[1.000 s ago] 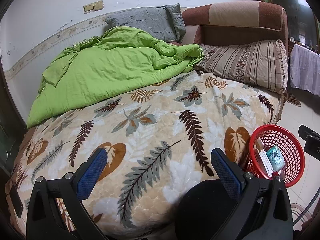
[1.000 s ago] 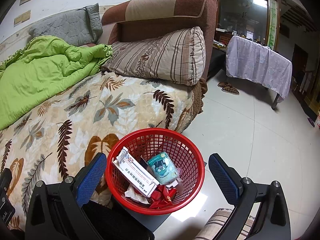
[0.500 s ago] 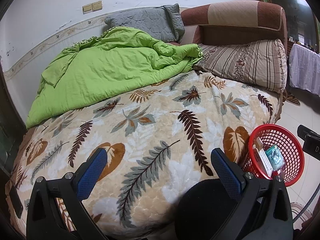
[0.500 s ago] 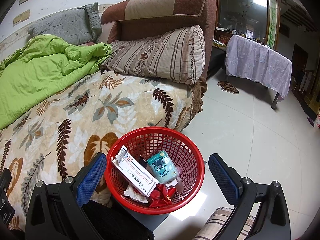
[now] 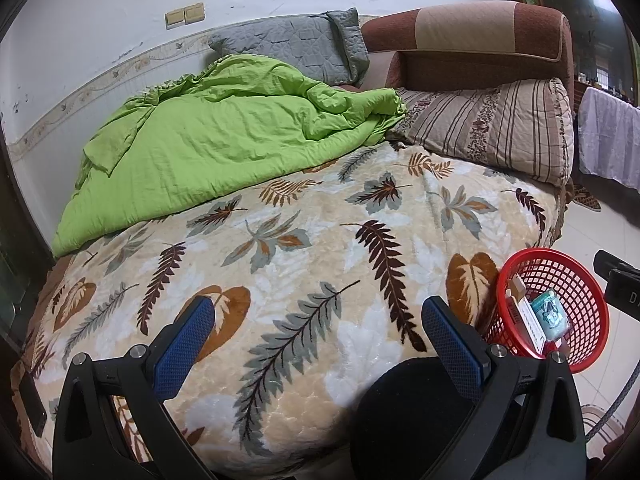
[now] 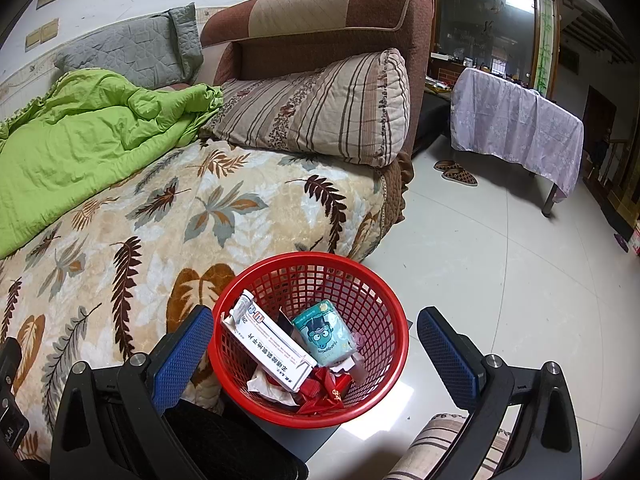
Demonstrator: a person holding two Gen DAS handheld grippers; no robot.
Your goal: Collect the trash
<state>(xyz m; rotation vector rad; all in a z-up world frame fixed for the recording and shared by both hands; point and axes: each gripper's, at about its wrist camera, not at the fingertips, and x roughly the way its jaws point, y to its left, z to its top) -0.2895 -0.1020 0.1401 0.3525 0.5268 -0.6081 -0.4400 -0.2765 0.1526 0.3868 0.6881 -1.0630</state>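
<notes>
Both the left gripper (image 5: 316, 326) and right gripper (image 6: 316, 336) gape wide, empty; the red basket (image 6: 394, 320) sits beside the bed (image 5: 320, 248), likely for easy drops

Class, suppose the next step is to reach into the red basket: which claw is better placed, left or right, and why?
Right. The open right claw frames the red basket directly. The open left claw faces the leaf blanket, with the basket off to its right edge.
</notes>
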